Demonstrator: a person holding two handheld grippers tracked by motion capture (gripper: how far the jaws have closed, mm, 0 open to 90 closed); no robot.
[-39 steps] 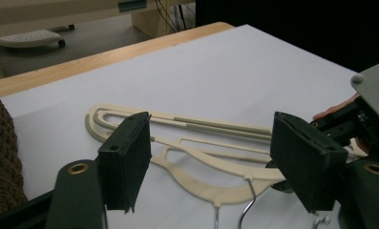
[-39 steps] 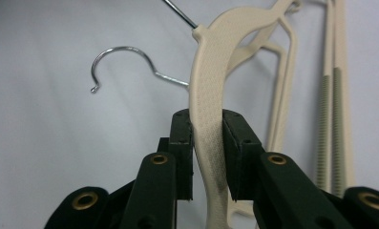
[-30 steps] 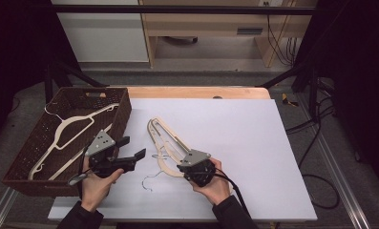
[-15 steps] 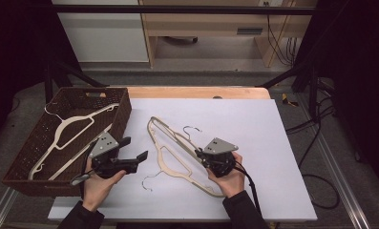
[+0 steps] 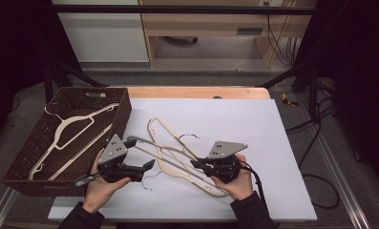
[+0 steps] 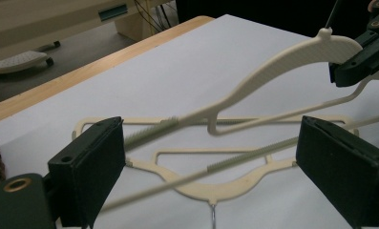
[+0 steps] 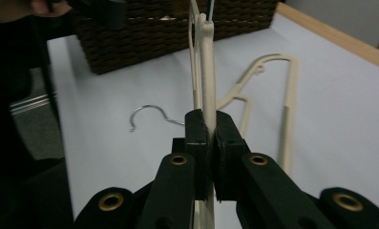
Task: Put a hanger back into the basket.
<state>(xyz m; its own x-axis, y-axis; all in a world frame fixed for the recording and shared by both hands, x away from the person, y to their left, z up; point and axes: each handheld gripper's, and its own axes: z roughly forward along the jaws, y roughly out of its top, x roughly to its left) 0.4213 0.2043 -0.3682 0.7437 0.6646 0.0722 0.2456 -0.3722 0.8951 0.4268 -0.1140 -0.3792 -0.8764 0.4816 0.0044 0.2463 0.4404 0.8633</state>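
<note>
Now one cream hanger (image 5: pixel 164 149) is raised off the table, where half a second ago it was held lower and nearer the sheet; its far end has been swung toward the left gripper (image 5: pixel 146 165). The right gripper (image 5: pixel 195 163) has been kept clamped on the hanger's neck, just below the wire hook. By this lift the hanger is judged to be on its way to the basket (image 5: pixel 20 168) at the left edge of the table, with a handover or a two-handed carry likely next. A second hanger (image 5: pixel 177 169) is left flat on the white sheet, near the middle of the front edge, and a third (image 5: pixel 65 130) lies inside the basket.

From the left gripper view, wide-open jaws are shown with nothing between the pads (image 6: pixel 99 167), the raised hanger's ribbed bar (image 6: pixel 244 160) passing just beyond them; that gap cannot be judged from above. From the right gripper view, the pads are seen pressed flat on the hanger's neck (image 7: pixel 207 71), and the hook (image 7: pixel 149 114) of the flat hanger is seen lying on the sheet. The basket's place on the table is best given by the high view.
</note>
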